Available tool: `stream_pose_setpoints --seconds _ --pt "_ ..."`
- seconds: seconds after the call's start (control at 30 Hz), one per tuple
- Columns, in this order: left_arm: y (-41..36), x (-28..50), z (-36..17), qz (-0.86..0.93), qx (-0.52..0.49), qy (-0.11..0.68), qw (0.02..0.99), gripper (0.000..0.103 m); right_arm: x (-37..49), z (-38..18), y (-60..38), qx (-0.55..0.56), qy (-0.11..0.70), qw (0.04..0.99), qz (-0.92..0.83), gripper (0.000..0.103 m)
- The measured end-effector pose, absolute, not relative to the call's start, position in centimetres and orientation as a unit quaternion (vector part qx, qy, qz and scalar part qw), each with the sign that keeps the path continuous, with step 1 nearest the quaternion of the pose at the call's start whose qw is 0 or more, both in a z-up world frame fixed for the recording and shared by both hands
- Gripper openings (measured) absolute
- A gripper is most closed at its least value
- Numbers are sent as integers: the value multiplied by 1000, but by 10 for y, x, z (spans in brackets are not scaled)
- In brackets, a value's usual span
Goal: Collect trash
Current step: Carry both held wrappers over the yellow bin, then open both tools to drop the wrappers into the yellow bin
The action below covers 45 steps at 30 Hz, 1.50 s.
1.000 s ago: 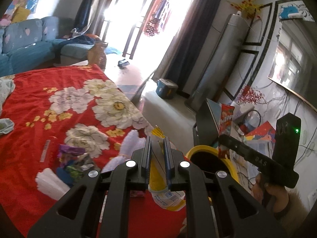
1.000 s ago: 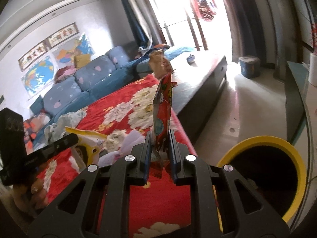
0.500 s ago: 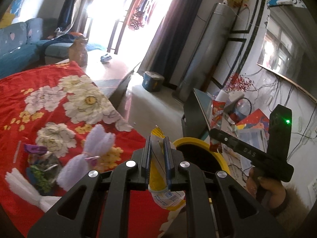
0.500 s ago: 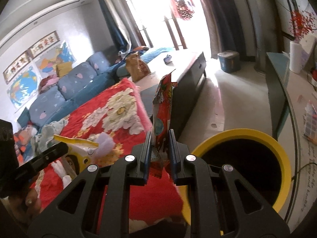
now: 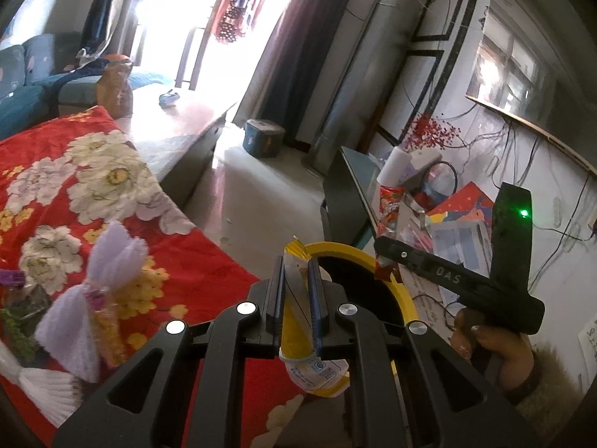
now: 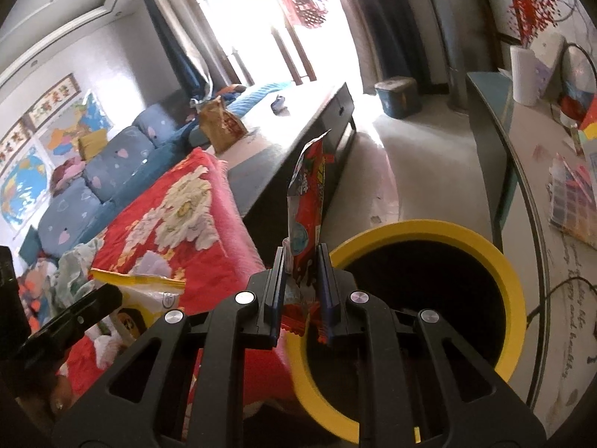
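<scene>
— What do we list for the claws?

— Left claw (image 5: 296, 291): closed on a yellow and white wrapper (image 5: 298, 321), held over the near edge of the red floral blanket (image 5: 194, 261). Right claw (image 6: 301, 280): closed on a red snack packet (image 6: 308, 201) that stands upright between its fingers, just above the near rim of the yellow-rimmed bin (image 6: 485, 254).

— And the surface?

— We record a red blanket with pale flowers. On it, at the left: a lilac and white fluffy item (image 5: 100, 291) and a small purple and green heap (image 5: 18, 298), too blurred to name.

— The room?

— Blue sofa (image 6: 93, 186) against the wall with maps (image 6: 22, 183); a long dark worktop (image 6: 291, 119) carrying a brown paper bag (image 6: 220, 123); bright balcony doors (image 5: 179, 30) with dark curtains; a blue box (image 5: 263, 142) on the pale floor; a cluttered glass-topped side worktop (image 6: 533, 171) to the right of the bin.
</scene>
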<state>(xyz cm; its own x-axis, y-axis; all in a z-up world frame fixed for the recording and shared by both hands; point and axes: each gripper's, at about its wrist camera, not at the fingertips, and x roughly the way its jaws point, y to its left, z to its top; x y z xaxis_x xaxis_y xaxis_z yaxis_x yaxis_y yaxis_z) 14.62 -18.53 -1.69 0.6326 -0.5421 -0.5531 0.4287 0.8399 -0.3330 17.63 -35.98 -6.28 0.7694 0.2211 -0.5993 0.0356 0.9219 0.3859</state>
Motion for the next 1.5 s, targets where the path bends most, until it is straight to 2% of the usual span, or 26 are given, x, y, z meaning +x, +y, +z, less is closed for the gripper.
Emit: stream_pose_setpoints --seconds 0.8,0.93,0.97,1.07,1.1,1.13,1.17,1.3,1.5 --pt "-266 169 -68 -312 -49 364 876 12 179 -118 -416 240 397 886 -23 12" --pt "-272 172 -78 -320 -46 368 872 12 178 -128 -426 249 408 878 -35 14" --pt "-273 175 -82 -319 -47 376 869 17 178 -130 -428 252 412 875 -41 16" --pt "-266 179 -87 -309 -55 380 870 44 176 -133 -433 257 414 872 -51 31" --pt "-264 179 -87 -306 -58 380 871 54 176 -133 -434 255 414 872 -55 40" --pt "-260 179 -86 -303 -63 377 873 59 175 -131 -434 253 411 874 -60 43" --pt "-255 179 -84 -297 -69 374 876 68 174 -129 -434 250 408 876 -63 44" --pt "-232 177 -70 -272 -84 353 892 78 173 -116 -425 232 392 888 -60 50" --pt "-203 166 -42 -231 -76 311 919 84 168 -83 -393 187 346 919 -23 57"
